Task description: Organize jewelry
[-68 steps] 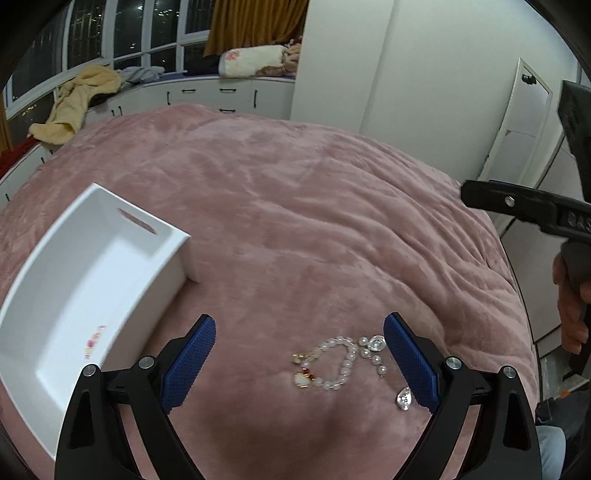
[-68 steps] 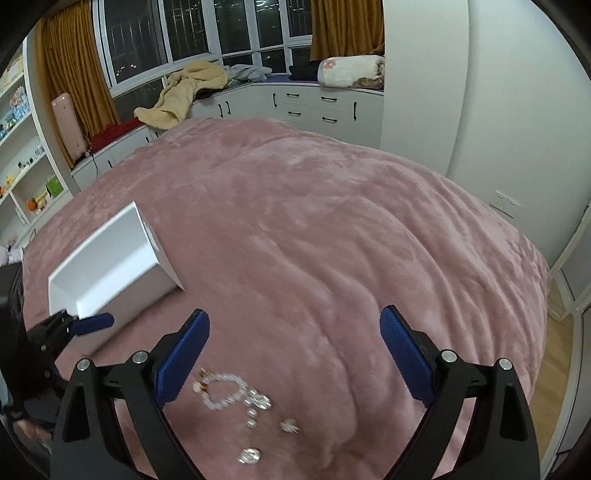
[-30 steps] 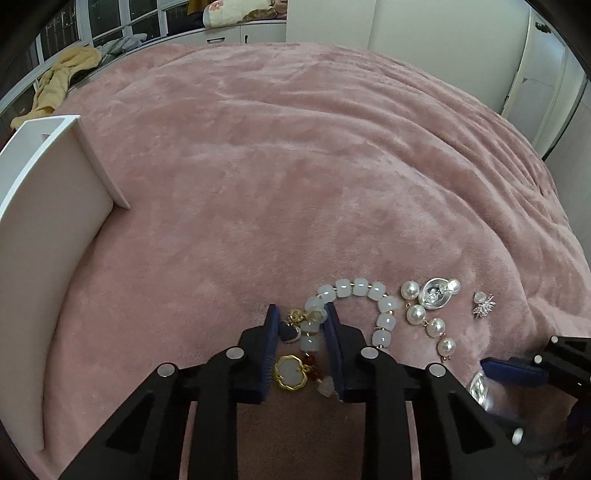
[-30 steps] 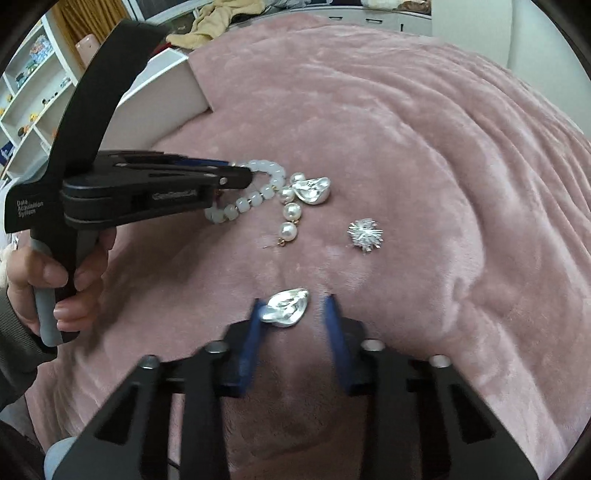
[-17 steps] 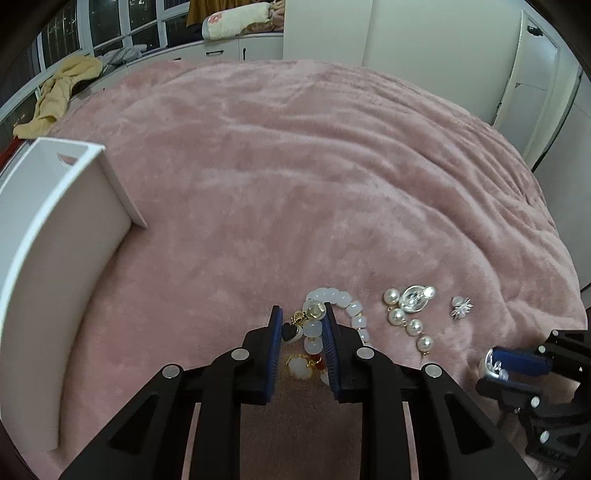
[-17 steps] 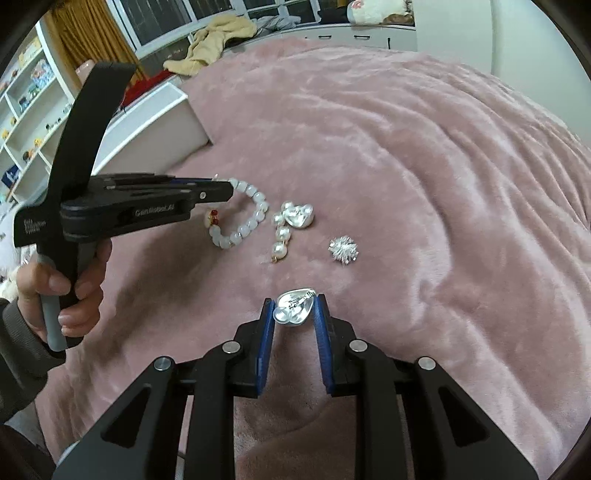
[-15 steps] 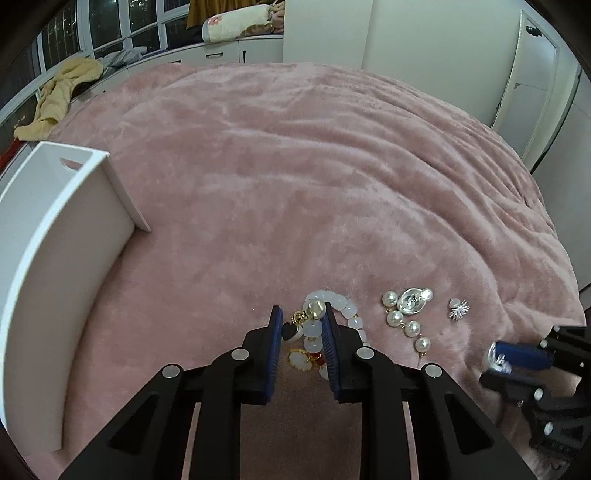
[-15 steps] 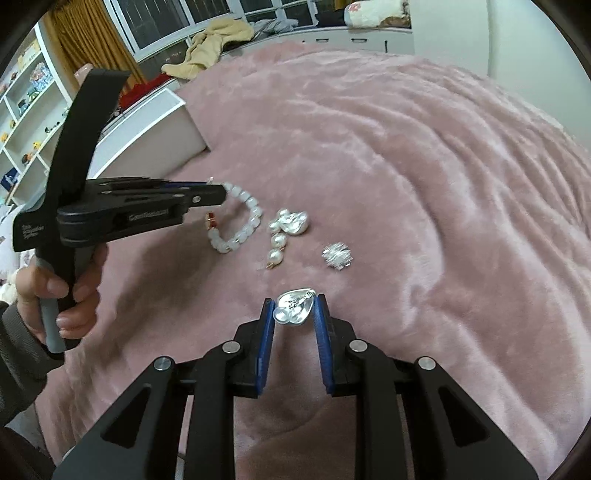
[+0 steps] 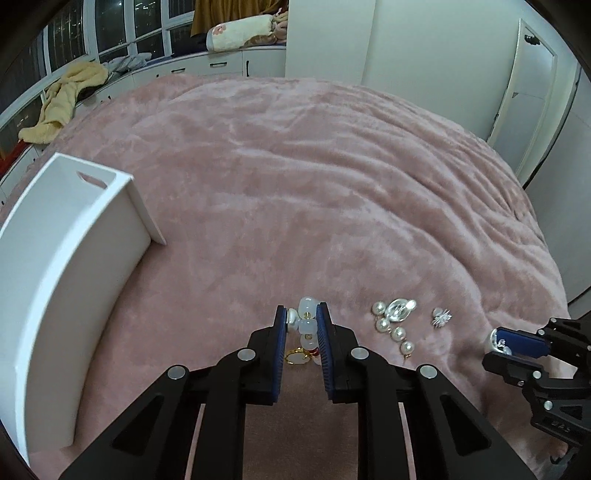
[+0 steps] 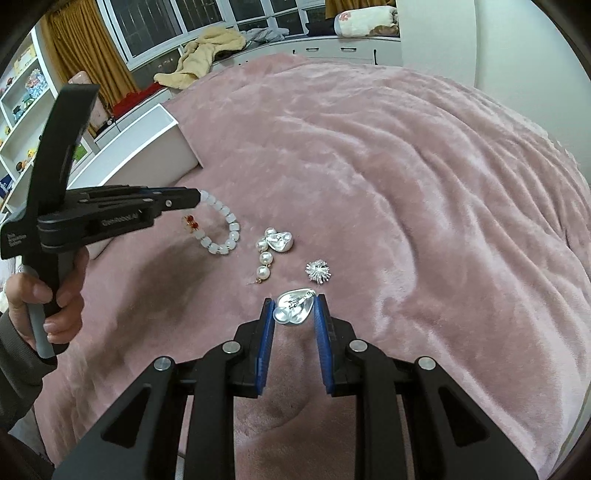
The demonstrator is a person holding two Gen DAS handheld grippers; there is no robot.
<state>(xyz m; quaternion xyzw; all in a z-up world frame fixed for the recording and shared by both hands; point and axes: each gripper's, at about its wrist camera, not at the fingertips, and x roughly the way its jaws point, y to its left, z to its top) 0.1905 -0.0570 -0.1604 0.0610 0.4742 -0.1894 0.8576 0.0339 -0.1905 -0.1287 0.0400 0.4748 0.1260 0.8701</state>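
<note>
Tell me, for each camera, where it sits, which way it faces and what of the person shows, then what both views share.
Left wrist: on the left gripper, looking along its fingers over the pink plush bedspread; pinches the white beaded bracelet; white tray at left.
Right wrist: on the right gripper, clamping a silver shell-shaped earring; the person's hand shows.
Shared: pearl drop earring, spiky silver stud.

a pink plush bedspread fills the room; dark windows with ochre curtains above white drawer units, white walls behind
</note>
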